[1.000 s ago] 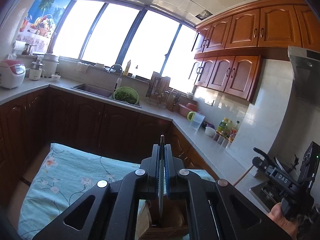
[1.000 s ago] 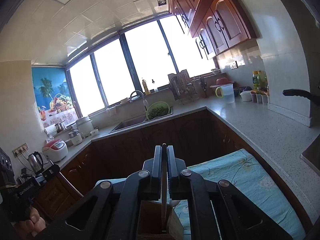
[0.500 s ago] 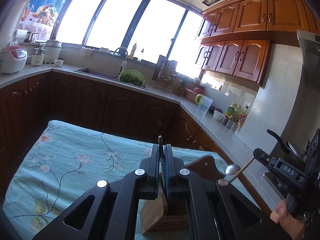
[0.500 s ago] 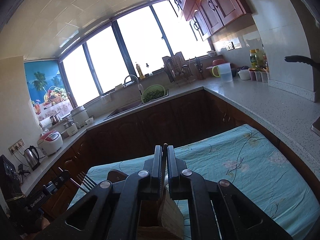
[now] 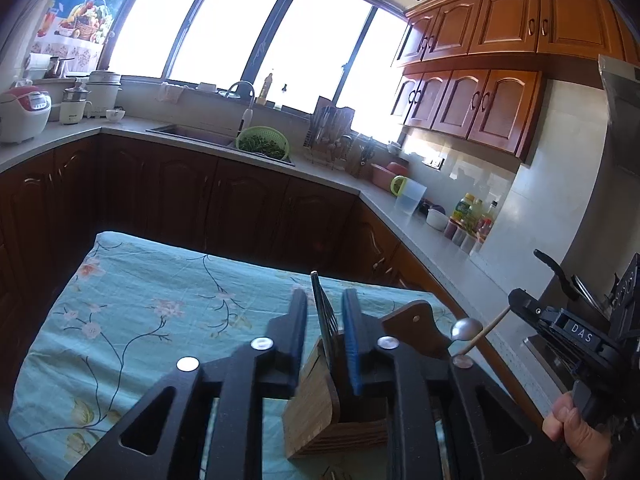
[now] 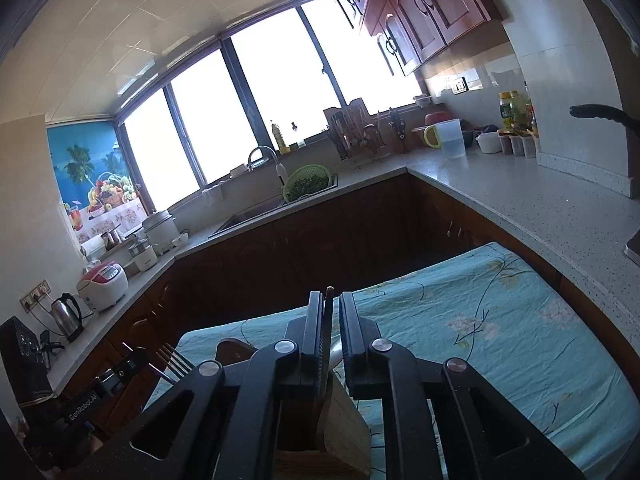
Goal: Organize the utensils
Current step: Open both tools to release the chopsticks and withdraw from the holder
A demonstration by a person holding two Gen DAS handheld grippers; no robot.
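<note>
A wooden utensil holder (image 5: 320, 408) stands on the floral teal cloth (image 5: 160, 312), right under both grippers; it also shows in the right wrist view (image 6: 344, 432). My left gripper (image 5: 325, 312) is open, and a black fork (image 5: 322, 312) stands loose between its fingers, its lower end down in the holder. My right gripper (image 6: 330, 312) is open a little around a thin wooden-handled spoon (image 6: 329, 320) that leans on the left finger. The spoon's metal bowl (image 5: 466, 327) and the fork's tines (image 6: 172, 360) show from the opposite cameras.
Dark wooden cabinets and a grey counter (image 6: 520, 200) wrap around the table. A sink with a green colander (image 5: 262, 146), a knife block, a jug (image 5: 408, 196), bottles and rice cookers (image 5: 24, 112) stand on the counter. A pan handle (image 6: 600, 114) juts in at the right.
Both grippers tilted down toward the table and holder. Both have opened, letting go of the fork and the spoon, which now stand in the holder.
</note>
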